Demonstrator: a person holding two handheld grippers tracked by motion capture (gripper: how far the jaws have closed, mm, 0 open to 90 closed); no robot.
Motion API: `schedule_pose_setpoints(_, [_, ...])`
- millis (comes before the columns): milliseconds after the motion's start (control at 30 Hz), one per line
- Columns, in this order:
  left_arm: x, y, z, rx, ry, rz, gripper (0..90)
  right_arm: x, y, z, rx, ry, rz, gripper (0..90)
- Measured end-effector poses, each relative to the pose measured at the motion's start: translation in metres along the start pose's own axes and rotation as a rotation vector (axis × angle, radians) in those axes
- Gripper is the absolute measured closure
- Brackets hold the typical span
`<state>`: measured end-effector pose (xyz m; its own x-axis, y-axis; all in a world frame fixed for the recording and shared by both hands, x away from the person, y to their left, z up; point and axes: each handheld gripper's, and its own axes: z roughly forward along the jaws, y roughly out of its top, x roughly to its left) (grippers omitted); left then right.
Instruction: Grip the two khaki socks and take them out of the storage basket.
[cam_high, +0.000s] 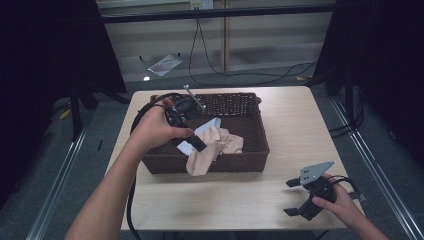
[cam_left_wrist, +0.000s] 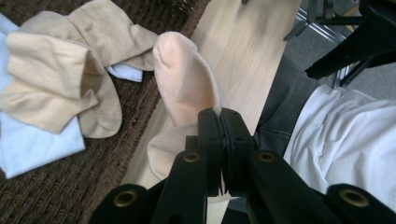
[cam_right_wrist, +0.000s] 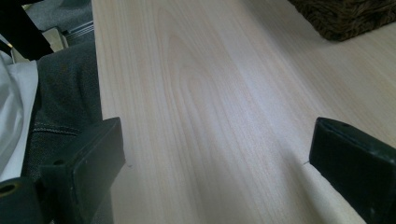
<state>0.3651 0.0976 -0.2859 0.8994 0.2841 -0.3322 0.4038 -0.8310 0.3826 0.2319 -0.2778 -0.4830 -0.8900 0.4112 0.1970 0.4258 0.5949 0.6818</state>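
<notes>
Centrally, gripping a peach sock (cam_high: 202, 159) with the left gripper (cam_high: 199, 145), jaws pressing together on the fabric near its open end. Hanging over the near wall of the wicker basket (cam_high: 255, 155), half inside and half outside, with the long axis running from the basket's interior toward the person's edge of the table (cam_high: 290, 115). Pointing its rounded toe (cam_left_wrist: 175, 51) away from the jaws in the left gripper view, and draping across the basket rim (cam_left_wrist: 154, 100) with pale wood just beyond. Lying beside a tan sock (cam_left_wrist: 60, 74), crumpled on the basket floor, and touching white cloth (cam_left_wrist: 32, 140) beneath and behind that tan one.

Reaching in from the lower left, with the left hand (cam_high: 157, 127) wrapping round the gripper body and the forearm slanting up toward the basket; angling the gripper down and toward the near wall, cable looping behind the hand over the basket's far left corner.

Resting at the table's near right corner, well apart from the basket, with the right hand (cam_high: 340, 200) holding the right gripper (cam_high: 296, 197), grey three-cornered plate on top. Standing wide open, with both black jaws flanking bare wood in the right gripper view and nothing between them.
</notes>
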Motion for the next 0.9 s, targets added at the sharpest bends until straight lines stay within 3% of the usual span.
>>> schedule_pose_setpoints(433, [-0.005,-0.001,0.016,0.009,-0.020,0.021,86.7,0.000,0.000,0.000,-0.001,-0.001,0.000,3.1])
schedule_pose_setpoints(767, [-0.006,-0.008,0.041,0.022,-0.050,0.051,85.5,0.000,0.000,0.000,-0.002,-0.003,-0.002,3.1])
schedule_pose_setpoints(900, [-0.004,-0.010,0.051,0.011,-0.049,0.044,79.6,0.000,0.000,0.000,-0.002,-0.002,-0.003,3.1])
